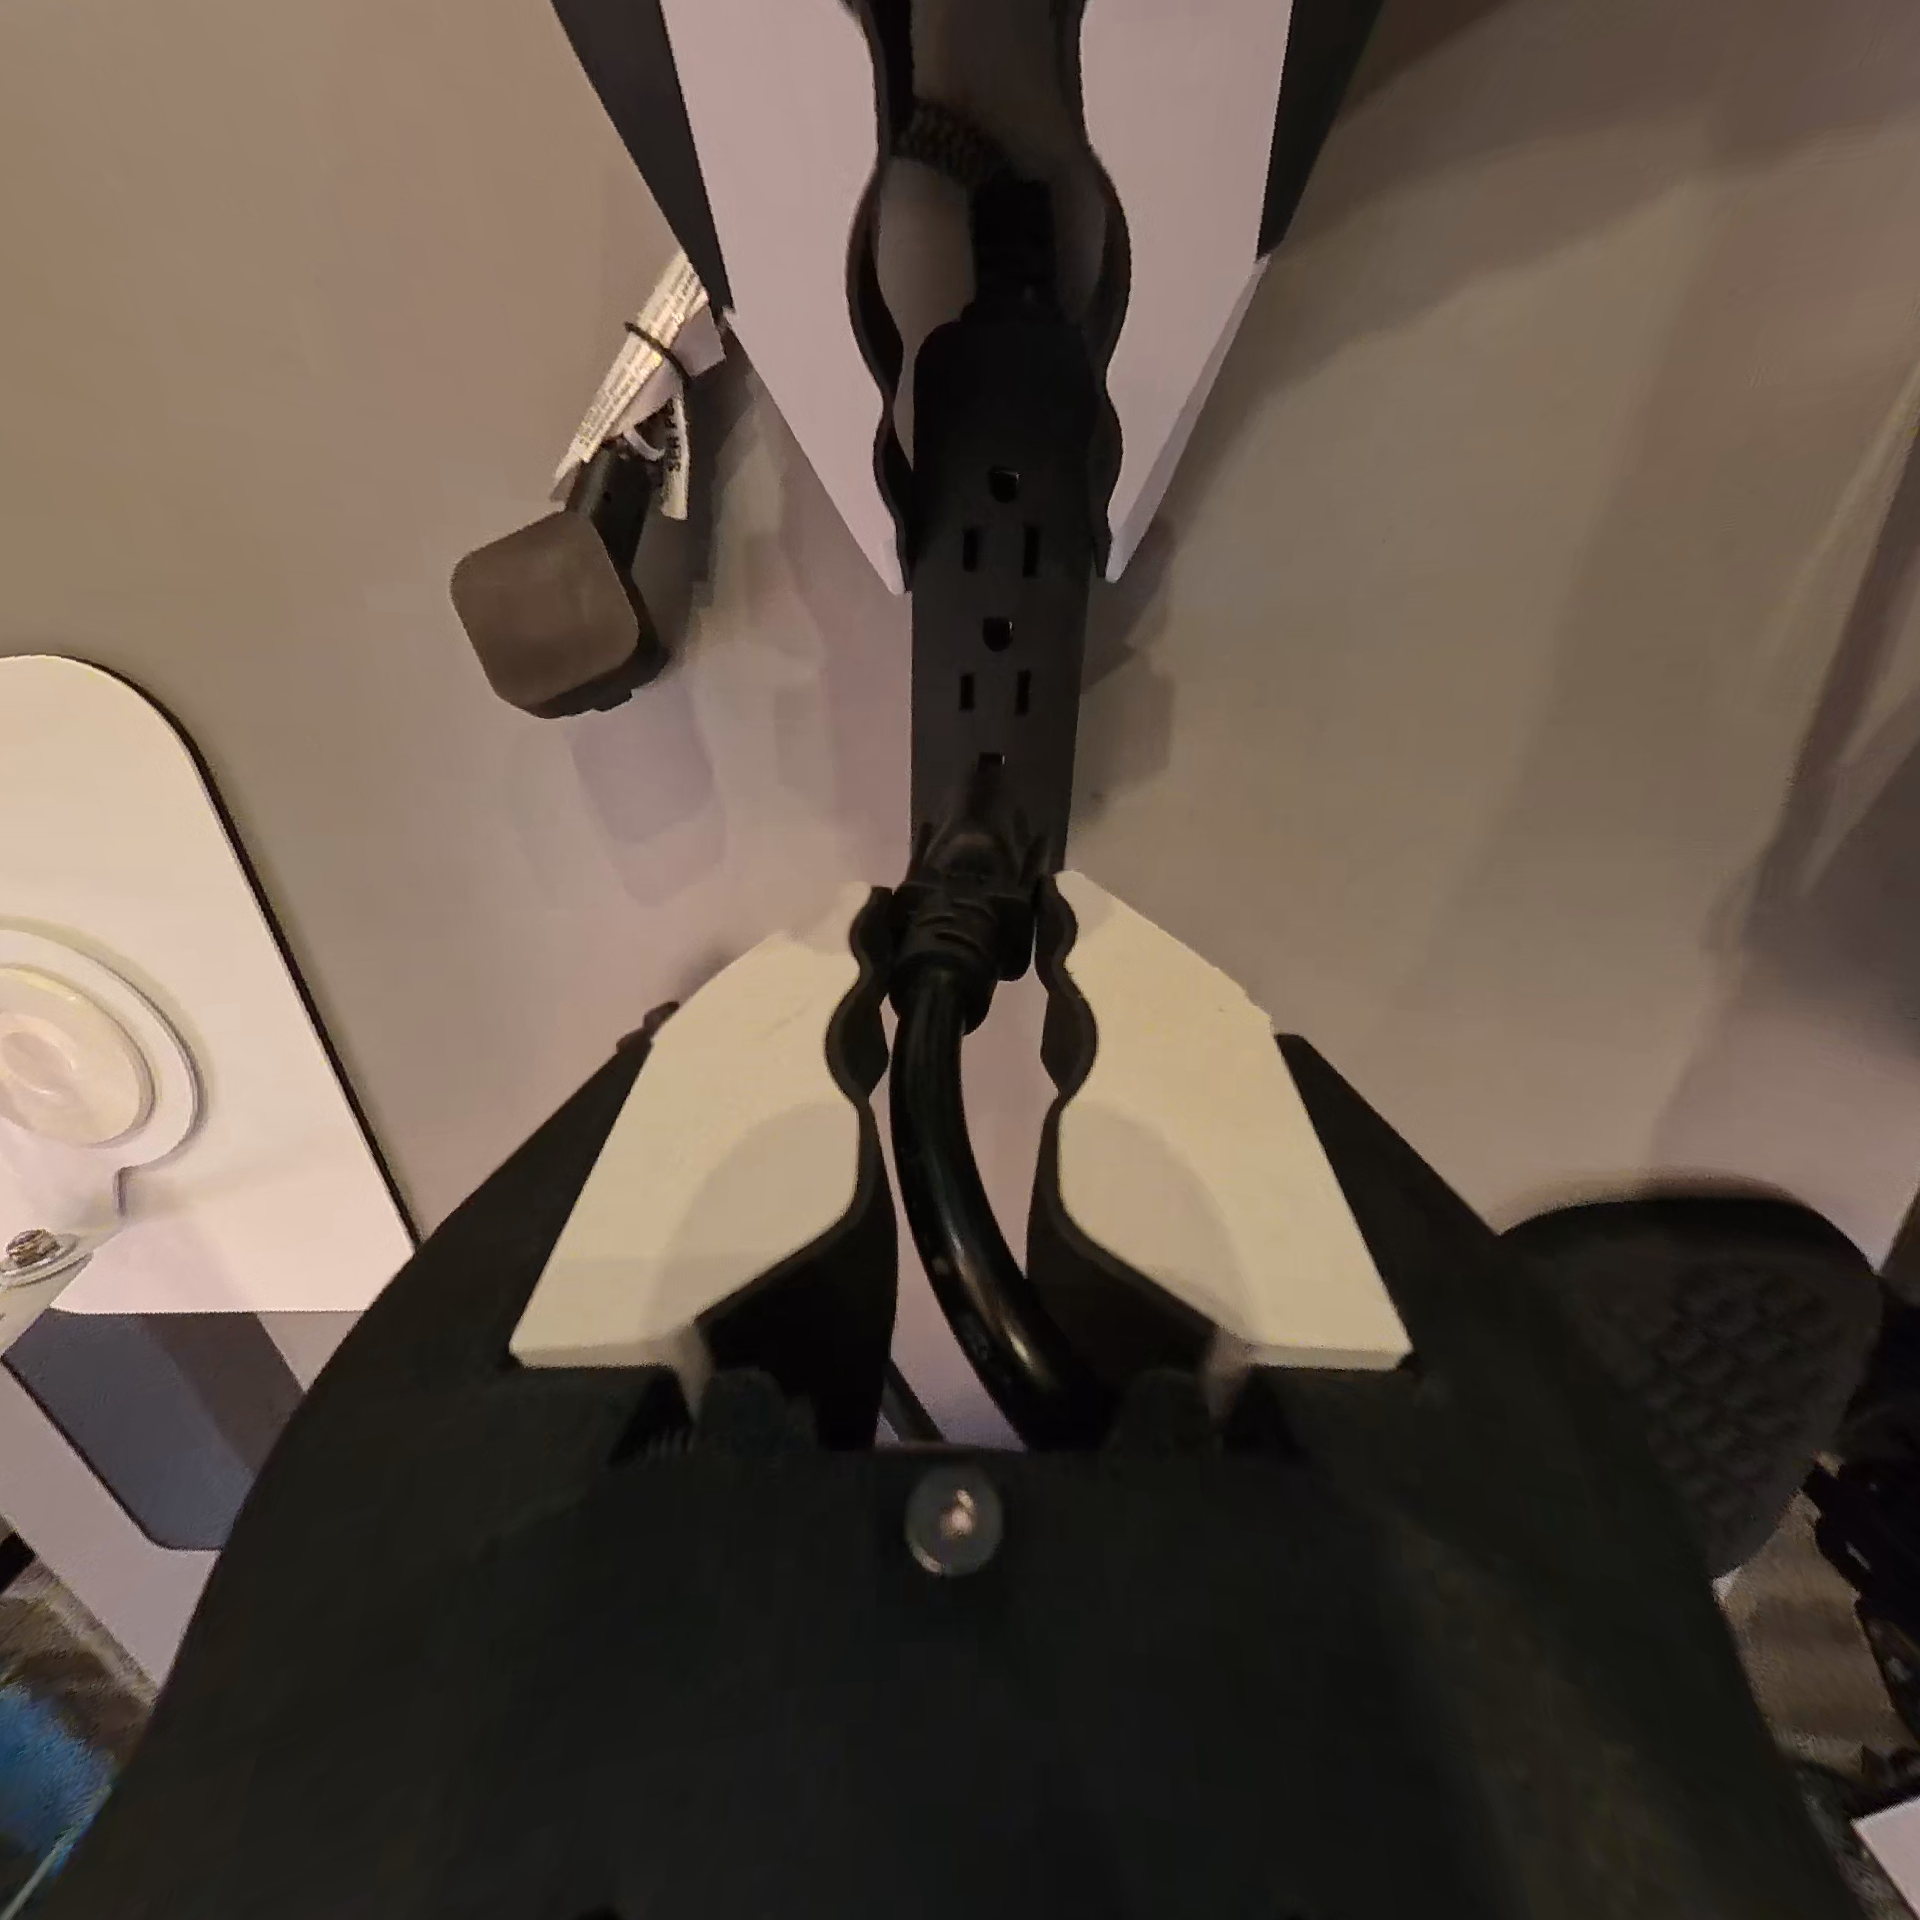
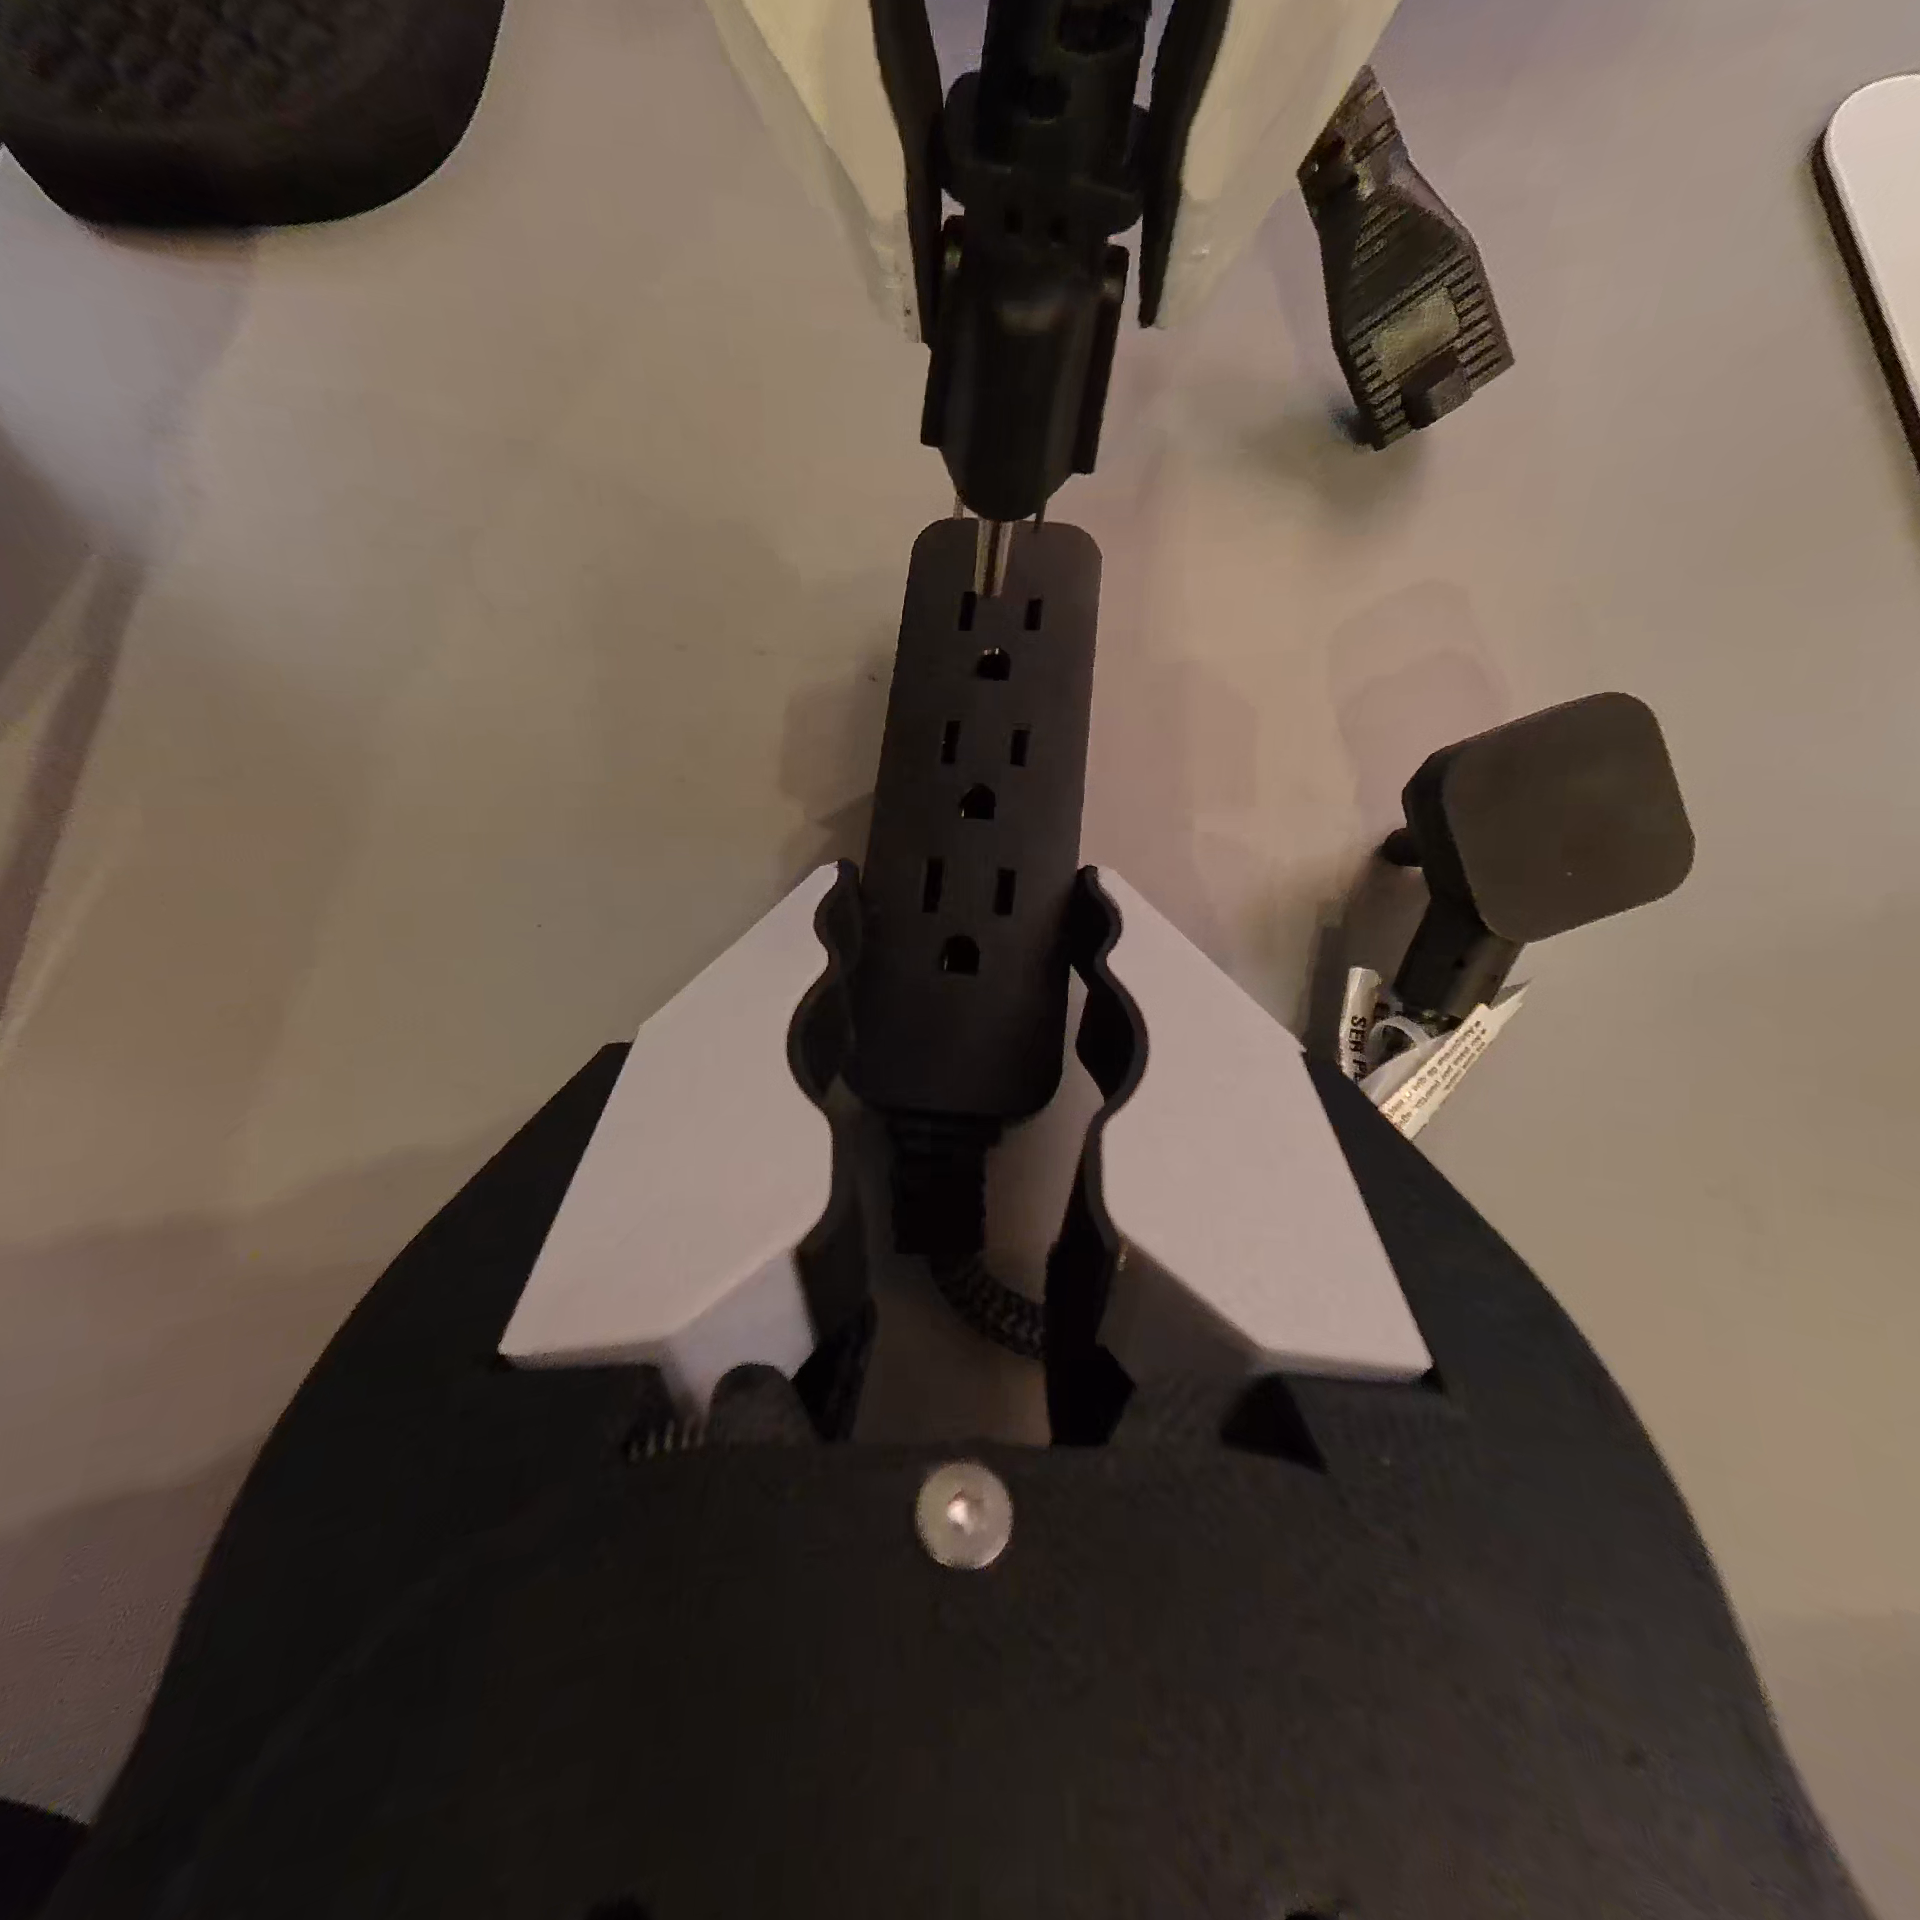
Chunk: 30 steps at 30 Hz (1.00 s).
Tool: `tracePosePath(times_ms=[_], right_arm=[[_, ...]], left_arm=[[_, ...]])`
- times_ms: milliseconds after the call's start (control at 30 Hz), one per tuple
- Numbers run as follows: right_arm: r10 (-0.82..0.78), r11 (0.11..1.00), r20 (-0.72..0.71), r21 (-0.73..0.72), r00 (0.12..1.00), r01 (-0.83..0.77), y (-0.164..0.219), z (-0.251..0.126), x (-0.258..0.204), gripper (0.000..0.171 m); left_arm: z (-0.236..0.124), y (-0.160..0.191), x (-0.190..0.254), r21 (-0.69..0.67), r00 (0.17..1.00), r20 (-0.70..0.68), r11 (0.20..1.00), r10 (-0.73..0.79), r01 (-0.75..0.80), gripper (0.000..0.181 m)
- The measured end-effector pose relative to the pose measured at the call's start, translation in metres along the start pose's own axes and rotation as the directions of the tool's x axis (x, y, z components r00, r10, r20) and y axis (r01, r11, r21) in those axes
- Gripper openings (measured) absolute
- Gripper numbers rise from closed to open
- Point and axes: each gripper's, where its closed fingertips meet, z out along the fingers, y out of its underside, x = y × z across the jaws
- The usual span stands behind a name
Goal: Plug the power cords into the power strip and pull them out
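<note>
Hovering over the pale counter (image 2: 416, 727), two claws meet end to end along a black power strip (image 2: 982, 790).

Largest first: the right claw (image 2: 961, 904) pinches the strip's cord end, pinning it to the counter; the left claw (image 1: 961, 914) pinches a black plug (image 2: 1023, 343) just above the far outlet, prongs (image 2: 995, 551) touching or barely entering the slots. A tilted plug could bend those prongs or miss the slots; a hard push might skid the strip. Two spare adapters (image 2: 1558, 821) lie beside.
</note>
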Motion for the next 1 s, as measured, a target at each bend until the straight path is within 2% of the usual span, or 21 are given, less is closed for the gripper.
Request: tracePosePath(times_ms=[133,1000], right_arm=[[0.004,1.000,-0.001,0.004,1.000,-0.004,0.000,0.000,0.000,0.039],[0.003,1.000,-0.003,0.007,1.000,-0.003,0.000,0.000,0.000,0.039]], left_arm=[[0.009,0.010,0.003,-0.056,1.000,-0.001,0.998,0.028,-0.028,0.026],[0.027,0.006,0.003,-0.100,0.998,0.047,0.994,0.036,-0.031,0.025]])
